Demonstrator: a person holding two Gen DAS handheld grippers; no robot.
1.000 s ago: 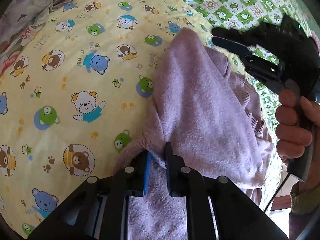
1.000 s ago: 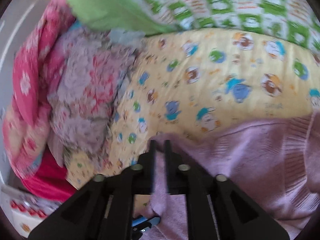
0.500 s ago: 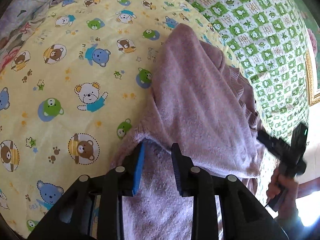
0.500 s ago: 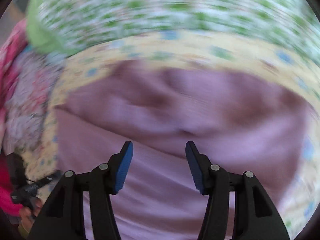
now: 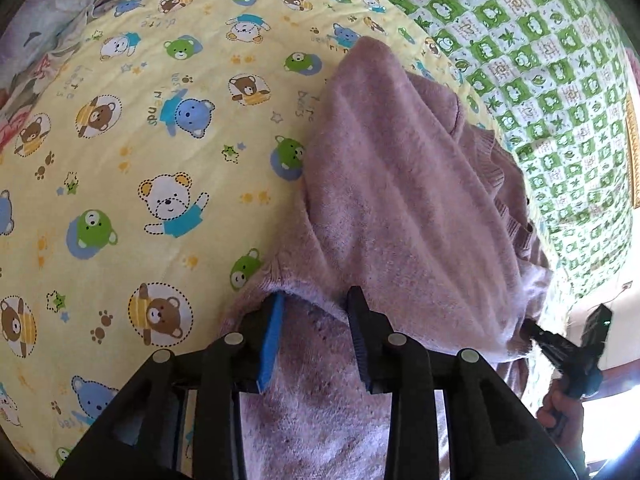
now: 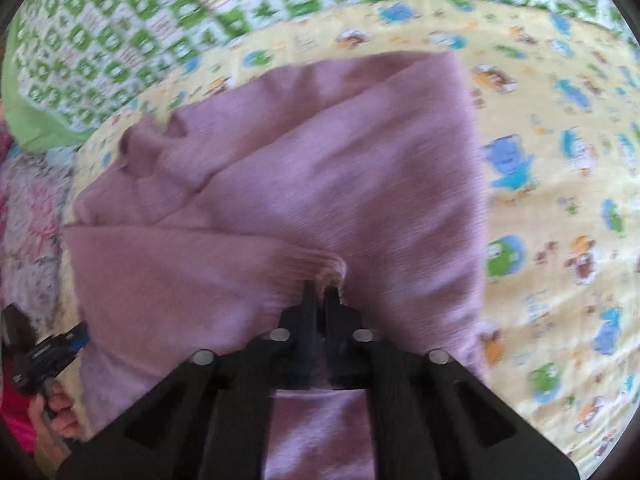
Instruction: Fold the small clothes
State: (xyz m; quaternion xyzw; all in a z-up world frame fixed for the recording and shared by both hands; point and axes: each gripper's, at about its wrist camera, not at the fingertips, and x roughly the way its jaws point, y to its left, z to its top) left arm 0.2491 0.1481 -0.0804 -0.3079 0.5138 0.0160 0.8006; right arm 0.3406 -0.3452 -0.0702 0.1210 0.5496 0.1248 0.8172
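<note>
— Mauve knit: a small sweater (image 5: 404, 200) lies folded over itself on the yellow bear-print sheet (image 5: 140, 140), toward the sheet's edge that meets the green checked quilt (image 5: 560, 60). Where is it against the left gripper (image 5: 316, 336)?

— Right at its tips. The blue-padded finger and the black one stand apart, released, with the folded edge of the sweater lying across the gap and more knit spread beneath. Nothing is pinched there.

— And the right gripper (image 6: 320, 292)?

— Clenched on the sweater. In its own view the two fingers are pressed nearly together with a ribbed hem bunched between the tips. The left view shows it low at the sweater's near right corner, tips buried in the fabric, the person's hand (image 5: 560, 412) wrapped around the handle below.

— The left hand (image 6: 56, 408)?

— Seen from the right view at the far left, gripping its handle beside the sweater's edge, next to a floral blanket (image 6: 28, 216).
</note>
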